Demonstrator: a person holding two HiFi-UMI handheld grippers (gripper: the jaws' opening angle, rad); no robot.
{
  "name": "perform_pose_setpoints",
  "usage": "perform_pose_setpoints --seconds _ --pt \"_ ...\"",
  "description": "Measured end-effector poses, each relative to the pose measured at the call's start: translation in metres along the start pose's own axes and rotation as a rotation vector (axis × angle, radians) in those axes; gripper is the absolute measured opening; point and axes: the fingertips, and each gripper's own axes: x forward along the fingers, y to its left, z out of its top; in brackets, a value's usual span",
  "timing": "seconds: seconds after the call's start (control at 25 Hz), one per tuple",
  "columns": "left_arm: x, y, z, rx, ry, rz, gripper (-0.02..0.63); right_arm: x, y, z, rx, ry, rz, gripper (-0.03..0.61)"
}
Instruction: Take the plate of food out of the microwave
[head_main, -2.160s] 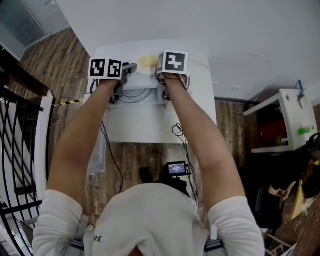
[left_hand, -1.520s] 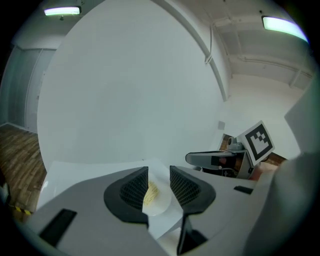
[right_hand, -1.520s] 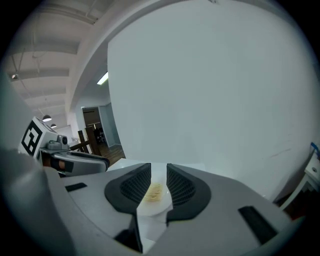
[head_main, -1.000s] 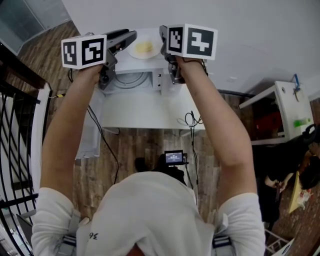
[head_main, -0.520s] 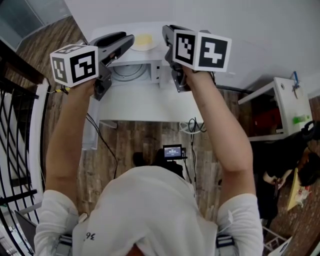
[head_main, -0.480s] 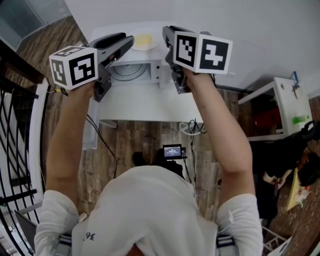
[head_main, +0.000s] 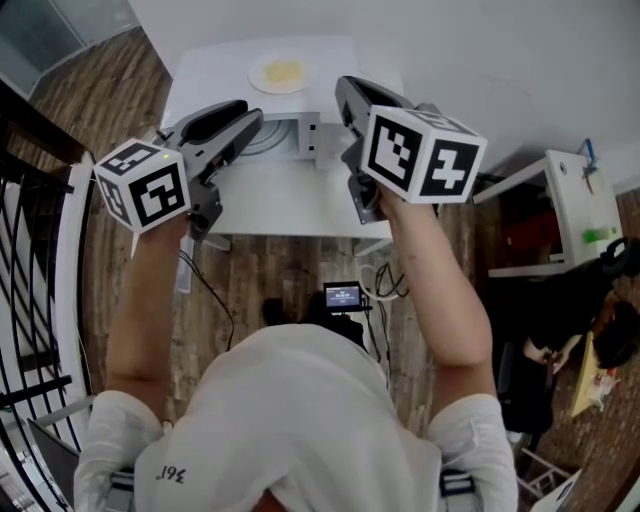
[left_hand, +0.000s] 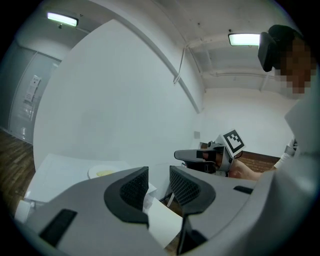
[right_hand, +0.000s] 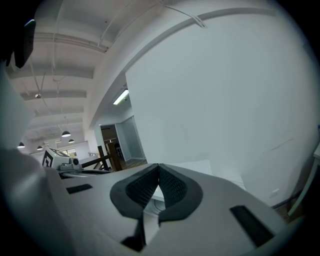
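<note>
Round white plate (head_main: 257, 75) of yellow food (head_main: 285, 71) — flat white surface (head_main: 210, 72)

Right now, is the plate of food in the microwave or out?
Out. The plate rests on the white surface beyond the microwave opening.

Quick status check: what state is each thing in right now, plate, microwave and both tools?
Microwave: standing open.
Plate of food: out, resting on top of the microwave.
Left tool: jaws apart, nothing between them.
Right tool: jaws just closed together, nothing between them.
</note>
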Motion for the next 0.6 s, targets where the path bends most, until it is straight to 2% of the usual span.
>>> perform_pose_setpoints --seconds 0.6 --pt "-0.031 -0.012 -0.053 -0.069 -0.008 0.008 0.135 -0.031 -0.008 -0.057 0.037 0.031 -0.015 0.003"
